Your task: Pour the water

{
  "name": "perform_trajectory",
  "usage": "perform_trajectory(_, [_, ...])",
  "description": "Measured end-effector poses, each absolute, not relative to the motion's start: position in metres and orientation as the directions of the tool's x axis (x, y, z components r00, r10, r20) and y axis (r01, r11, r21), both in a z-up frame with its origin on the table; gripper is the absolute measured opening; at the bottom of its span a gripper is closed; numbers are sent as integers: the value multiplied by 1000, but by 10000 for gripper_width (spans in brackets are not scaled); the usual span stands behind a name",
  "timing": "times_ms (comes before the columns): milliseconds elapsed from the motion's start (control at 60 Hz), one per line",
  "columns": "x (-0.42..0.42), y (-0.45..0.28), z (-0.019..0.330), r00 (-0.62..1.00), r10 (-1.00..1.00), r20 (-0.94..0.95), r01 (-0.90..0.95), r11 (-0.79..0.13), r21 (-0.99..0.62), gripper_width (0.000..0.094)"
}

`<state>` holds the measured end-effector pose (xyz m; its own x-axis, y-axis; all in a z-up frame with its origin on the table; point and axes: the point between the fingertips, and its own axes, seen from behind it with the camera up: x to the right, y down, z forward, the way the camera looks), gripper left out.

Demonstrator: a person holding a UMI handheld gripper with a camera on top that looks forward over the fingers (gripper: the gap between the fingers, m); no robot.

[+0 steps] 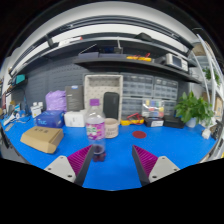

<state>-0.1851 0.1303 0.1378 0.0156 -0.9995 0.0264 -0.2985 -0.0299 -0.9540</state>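
A clear plastic water bottle (96, 127) with a purple cap and label stands upright on the blue table (150, 145), just ahead of my left finger. My gripper (112, 160) is open and empty, its two magenta pads (80, 159) spread wide apart. The bottle is near the tip of the left finger, not between the fingers. A small beige cup or can (111, 128) stands right behind the bottle to its right.
A brown cardboard box (42, 139) lies at the left. Blue and purple boxes (52, 110) stand behind it. A white grid crate (104, 96) is at the back, a red disc (140, 133) on the table, a potted plant (193, 108) at the right.
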Motion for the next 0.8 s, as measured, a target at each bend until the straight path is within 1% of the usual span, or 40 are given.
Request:
perform_trajectory(17, [-188,156,131,23,-999,24,-300,-30,-954,793])
perform_trajectory(50, [-187,172,124,46,-999,17,-307,-30,-951,794])
perform_trajectory(150, [-169,197,113,77,-997,13,-310,-36,-950,792])
perform_trajectory(383, [-104,214,113,87,-996,4,-278,-28,-960,793])
perform_trajectory(550, [-65,218,107,80,-996,46,-257,-65,-964,782])
perform_trajectory(583, [-59,219,105,78,-996,39,-249,-57,-967,751])
perform_trajectory(617, [-55,220,105,72,-997,33,-236,-49,-970,613])
perform_trajectory(650, [-52,218,106,62,-997,39,-218,-52,-975,527])
perform_trajectory(683, [-50,219,106,68,-997,36,-209,-49,-977,506])
perform_trajectory(800, [-48,212,108,58,-998,-14,-177,3,-984,421])
